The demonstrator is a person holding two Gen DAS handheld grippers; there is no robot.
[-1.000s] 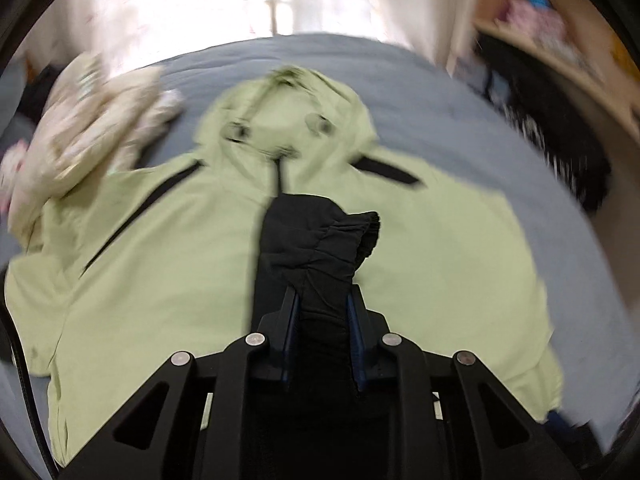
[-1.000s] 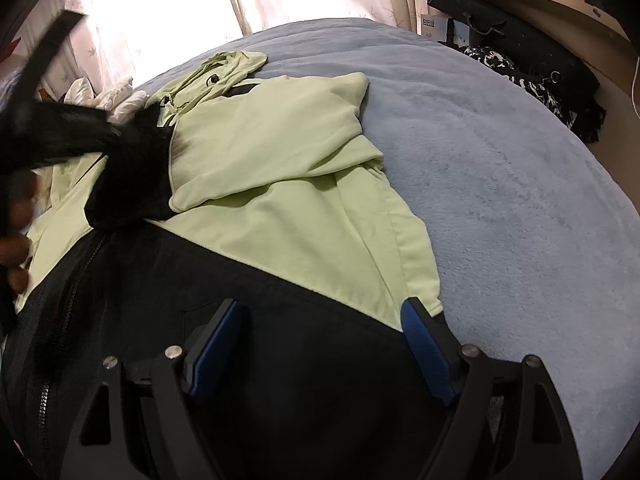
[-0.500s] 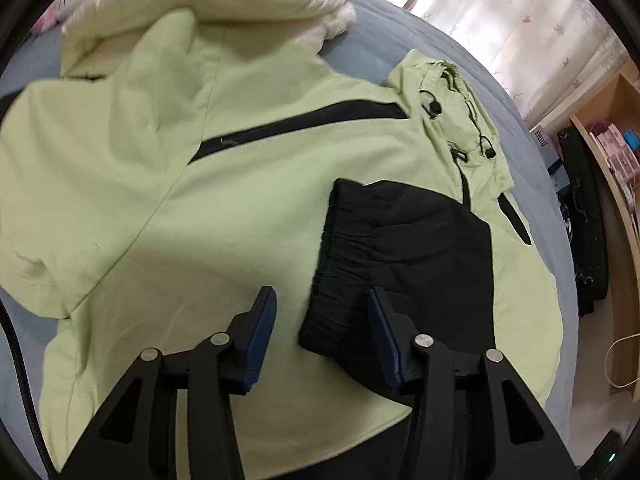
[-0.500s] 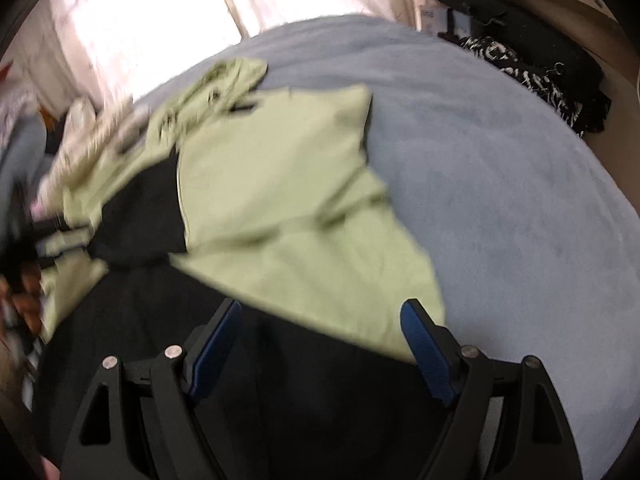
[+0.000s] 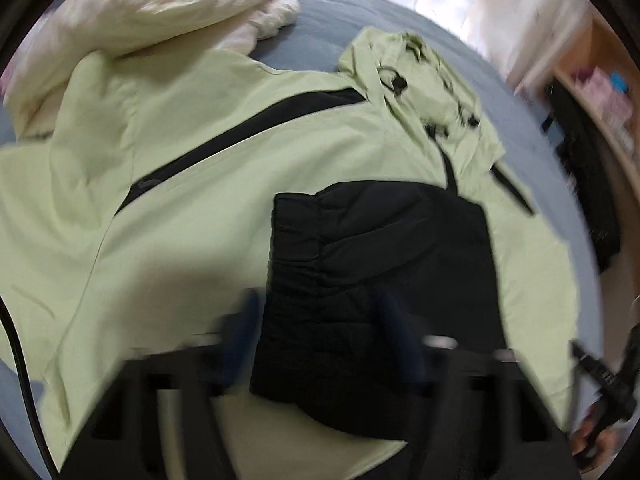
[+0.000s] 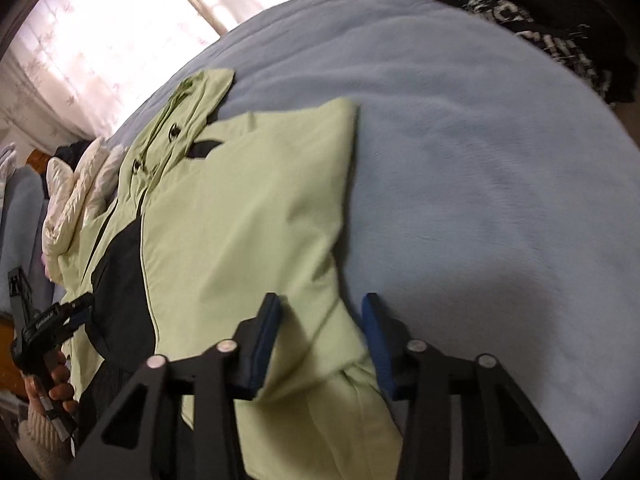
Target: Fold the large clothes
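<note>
A light green hooded jacket [image 5: 200, 184] with black stripes lies spread on the bed. A black sleeve [image 5: 380, 264] is folded across its front. My left gripper [image 5: 322, 320] hovers blurred over the sleeve's cuff end. Its jaws are closing and straddle the cuff's left edge without visibly pressing on it. The right wrist view shows the left gripper [image 6: 80, 308] in a hand at the far left. My right gripper [image 6: 320, 320] sits at the jacket's [image 6: 248, 208] right edge. Its jaws are closing with the green cloth between them, and I see no pinch.
A cream quilt [image 5: 160, 12] is heaped at the jacket's far left shoulder. The grey-blue bed cover [image 6: 480, 160] stretches to the right. Dark clothes [image 6: 560, 40] and a wooden shelf [image 5: 600, 92] stand beyond the bed's right side. Bright curtains hang behind.
The left gripper let go of the black sleeve, which now lies flat on the jacket, and swung over it. The right gripper moved to the jacket's right edge and its jaws narrowed.
</note>
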